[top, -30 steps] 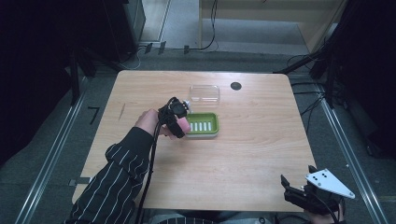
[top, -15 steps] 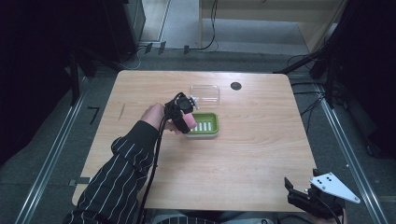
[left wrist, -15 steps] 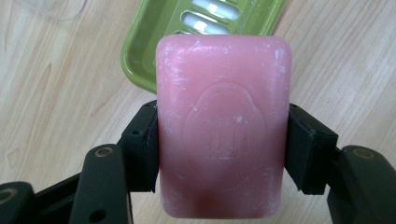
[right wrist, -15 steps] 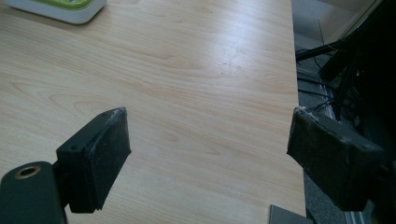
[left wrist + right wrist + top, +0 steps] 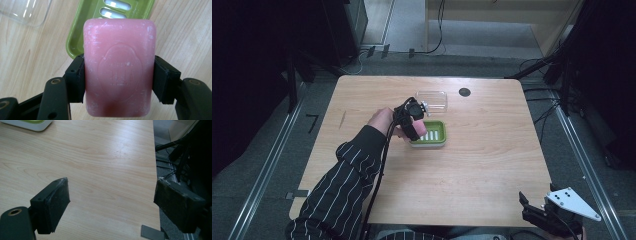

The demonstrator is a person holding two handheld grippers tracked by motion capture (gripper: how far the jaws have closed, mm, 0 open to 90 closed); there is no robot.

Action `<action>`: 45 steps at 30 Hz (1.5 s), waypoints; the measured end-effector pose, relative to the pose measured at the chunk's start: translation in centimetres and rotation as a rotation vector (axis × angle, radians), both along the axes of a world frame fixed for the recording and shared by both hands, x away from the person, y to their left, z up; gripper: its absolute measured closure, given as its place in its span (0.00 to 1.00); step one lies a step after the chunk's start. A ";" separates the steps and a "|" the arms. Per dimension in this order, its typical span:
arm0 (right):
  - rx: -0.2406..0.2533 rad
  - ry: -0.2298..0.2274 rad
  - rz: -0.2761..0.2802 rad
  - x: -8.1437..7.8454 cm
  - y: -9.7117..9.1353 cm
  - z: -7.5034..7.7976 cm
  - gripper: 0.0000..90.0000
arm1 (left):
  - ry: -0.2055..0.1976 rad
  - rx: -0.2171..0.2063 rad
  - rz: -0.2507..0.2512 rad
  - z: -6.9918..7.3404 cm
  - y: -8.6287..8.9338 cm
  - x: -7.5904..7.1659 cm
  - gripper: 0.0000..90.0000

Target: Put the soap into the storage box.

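I hold the pink soap bar (image 5: 119, 67) in my left gripper (image 5: 414, 122), whose jaws pinch it across its two long side faces, one pad on each. In the high view the bar (image 5: 417, 129) hangs just above the 9 o'clock end of the green soap dish (image 5: 434, 134), and the clear lid (image 5: 432, 99) lies at 12 o'clock from the dish, just beside it. I judge the bar to be light, rigid and solid, with a smooth waxy skin that can slide under the pads if the grip slackens; the rounded corners give poor purchase, so the flat side faces near mid-length, where I grip now, are the correct hold. Its surface shows scuffs, so hard squeezing may mark it. My right gripper (image 5: 546, 216) rests at the 5 o'clock corner of the table (image 5: 492, 165), jaws spread wide with nothing between them. Against the earlier frame, my left gripper and the bar have shifted toward 3 o'clock, from beside the dish to over its near end; the dish, the lid and my right gripper keep their places.
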State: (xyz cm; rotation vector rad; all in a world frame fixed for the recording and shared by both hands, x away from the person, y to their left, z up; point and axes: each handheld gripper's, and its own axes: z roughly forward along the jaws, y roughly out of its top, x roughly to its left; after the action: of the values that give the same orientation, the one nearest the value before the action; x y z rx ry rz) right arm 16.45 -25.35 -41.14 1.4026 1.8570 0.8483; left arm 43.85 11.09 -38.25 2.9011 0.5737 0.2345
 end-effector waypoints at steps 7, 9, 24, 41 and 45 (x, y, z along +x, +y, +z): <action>0.000 0.003 -0.010 -0.2 -0.1 0.0 0.15 | -0.007 0.000 -0.039 -0.3 -0.7 0.6 0.43; -0.002 0.004 -0.010 -0.3 -0.2 0.0 0.15 | -0.009 -0.002 -0.043 -0.4 -0.9 0.8 0.43; -0.004 0.006 -0.021 -0.6 -0.5 -0.1 0.15 | -0.026 0.025 -0.133 -1.6 -2.3 2.0 0.43; -0.001 0.004 -0.023 -0.6 -0.5 -0.1 0.15 | -0.015 0.052 -0.207 -4.0 -3.6 3.2 0.43; -0.001 0.004 -0.023 -0.6 -0.5 -0.1 0.15 | -0.021 0.053 -0.217 -4.2 -3.8 3.2 0.43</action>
State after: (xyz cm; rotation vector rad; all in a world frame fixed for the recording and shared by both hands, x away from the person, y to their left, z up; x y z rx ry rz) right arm 15.89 -25.81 -41.19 1.4235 1.8406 0.8335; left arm 47.05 7.33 -42.46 2.9774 0.2491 0.2534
